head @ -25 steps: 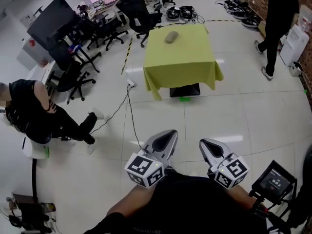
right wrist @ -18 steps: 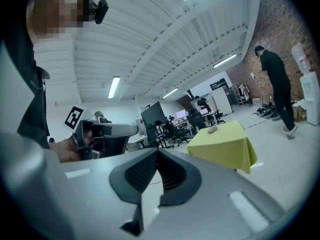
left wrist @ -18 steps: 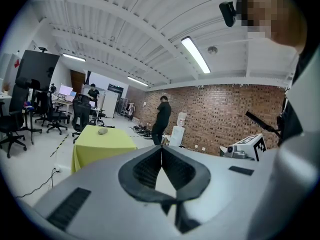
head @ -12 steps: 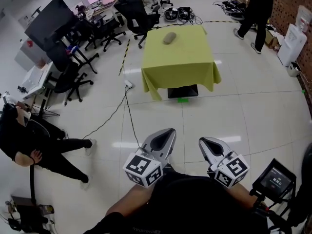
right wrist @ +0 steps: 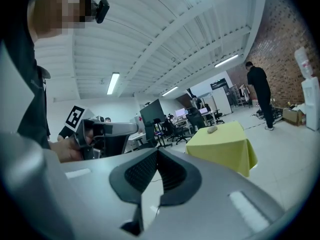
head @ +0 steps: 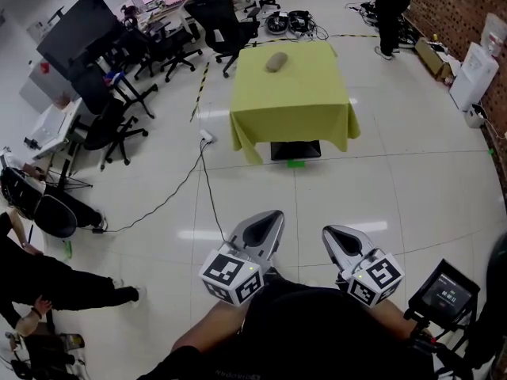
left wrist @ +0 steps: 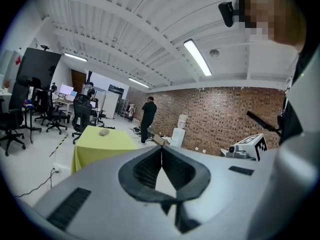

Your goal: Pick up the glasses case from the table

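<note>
Approach step, I judge: the left gripper (head: 268,222) and right gripper (head: 336,237) are clenched and empty. The glasses case (head: 276,61) lies on the far surface (head: 295,101), well apart. The next move calls for walking closer and opening a gripper.

Ceiling strip lamps (left wrist: 197,57) light the room brightly, glaring off the floor (head: 380,226) before the yellow table (head: 291,85). Gripper views bulge, edges dark.

I hold my left gripper (head: 269,217) and right gripper (head: 333,233) side by side, close in front of my torso, both pointing forward and almost level. Each pair of jaws is closed tip to tip, gripping nothing
</note>
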`<act>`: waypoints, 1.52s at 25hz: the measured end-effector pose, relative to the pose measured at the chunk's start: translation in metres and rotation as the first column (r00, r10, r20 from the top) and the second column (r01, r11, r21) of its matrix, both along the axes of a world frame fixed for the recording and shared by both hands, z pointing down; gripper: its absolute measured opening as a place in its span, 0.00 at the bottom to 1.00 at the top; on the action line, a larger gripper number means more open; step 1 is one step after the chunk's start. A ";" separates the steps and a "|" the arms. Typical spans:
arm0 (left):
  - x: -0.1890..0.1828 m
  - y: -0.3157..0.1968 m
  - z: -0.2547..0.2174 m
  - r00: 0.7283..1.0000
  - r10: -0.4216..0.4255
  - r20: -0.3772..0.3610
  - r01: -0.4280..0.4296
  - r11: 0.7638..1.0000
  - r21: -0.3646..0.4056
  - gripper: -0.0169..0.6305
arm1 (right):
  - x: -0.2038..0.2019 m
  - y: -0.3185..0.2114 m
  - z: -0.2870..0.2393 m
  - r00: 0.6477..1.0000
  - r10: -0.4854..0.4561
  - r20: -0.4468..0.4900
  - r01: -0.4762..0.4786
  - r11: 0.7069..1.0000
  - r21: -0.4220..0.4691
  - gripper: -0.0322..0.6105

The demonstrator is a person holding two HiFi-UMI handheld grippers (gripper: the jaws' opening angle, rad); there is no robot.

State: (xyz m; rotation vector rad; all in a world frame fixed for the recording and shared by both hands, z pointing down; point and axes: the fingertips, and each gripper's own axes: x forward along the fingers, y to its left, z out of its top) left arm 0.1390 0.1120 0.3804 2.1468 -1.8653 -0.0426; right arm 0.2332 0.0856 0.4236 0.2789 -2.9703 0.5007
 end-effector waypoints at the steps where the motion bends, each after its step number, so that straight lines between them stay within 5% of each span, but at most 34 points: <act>1: -0.004 -0.001 0.002 1.000 -0.001 -0.002 0.001 1.000 0.000 0.04 | -0.004 -0.001 0.001 1.000 -0.001 -0.002 0.001 1.000 0.001 0.05; 38: -0.180 -0.083 -0.009 0.997 0.062 -0.045 -0.061 0.998 0.023 0.04 | -0.165 -0.072 -0.011 0.995 0.074 -0.065 -0.072 0.997 0.033 0.05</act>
